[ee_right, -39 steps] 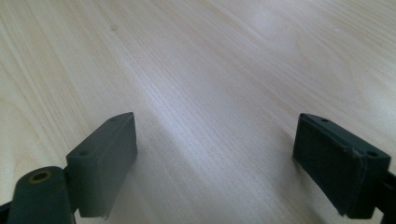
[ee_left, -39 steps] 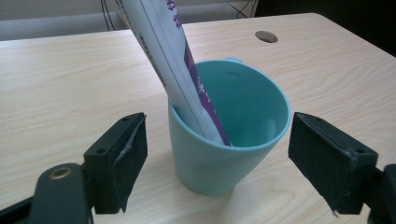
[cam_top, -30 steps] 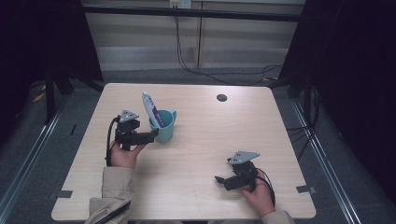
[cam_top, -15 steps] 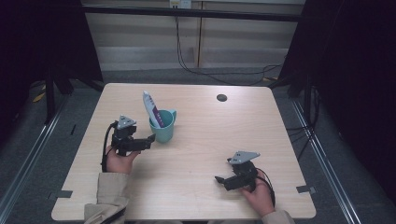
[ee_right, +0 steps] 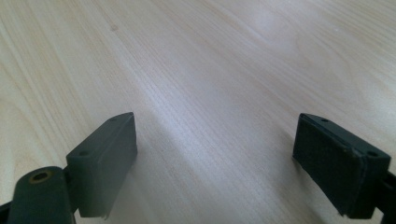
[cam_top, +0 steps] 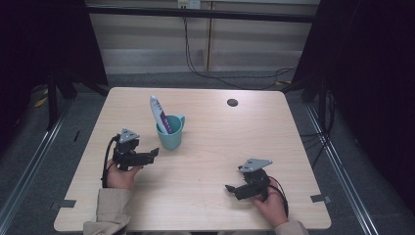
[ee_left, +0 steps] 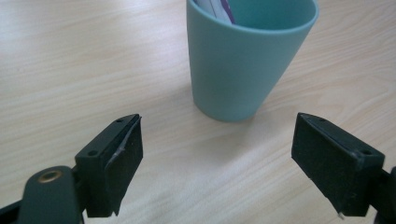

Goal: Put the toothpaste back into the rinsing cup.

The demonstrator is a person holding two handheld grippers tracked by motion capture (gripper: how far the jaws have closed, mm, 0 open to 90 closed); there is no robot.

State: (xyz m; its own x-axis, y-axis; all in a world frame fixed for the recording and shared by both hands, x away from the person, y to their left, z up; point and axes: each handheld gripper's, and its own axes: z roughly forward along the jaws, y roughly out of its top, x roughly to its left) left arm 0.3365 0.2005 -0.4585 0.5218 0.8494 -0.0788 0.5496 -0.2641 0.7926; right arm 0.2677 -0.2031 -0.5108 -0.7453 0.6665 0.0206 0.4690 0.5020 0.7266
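**Our left gripper faces the cup**

We see a teal cup (cam_top: 169, 136) standing upright on the table (cam_top: 293, 147), a bit left of the middle and closer to the far edge than to the near one. A white and purple tube (cam_top: 159, 113) stands inside it and leans toward the far left corner.

Our left gripper (cam_top: 149, 155) sits just beside the cup, on the side nearer the left edge and the near edge. It points at the cup but does not touch it. In the left gripper view, the cup (ee_left: 247, 56) stands past the tips of the two black jaws, and the jaws are spread wide with nothing between them.

Our right gripper (cam_top: 234, 188) is well apart from the cup, close to the near right corner. Its jaws are also spread wide and hold nothing. In the right gripper view we see bare wood between them.
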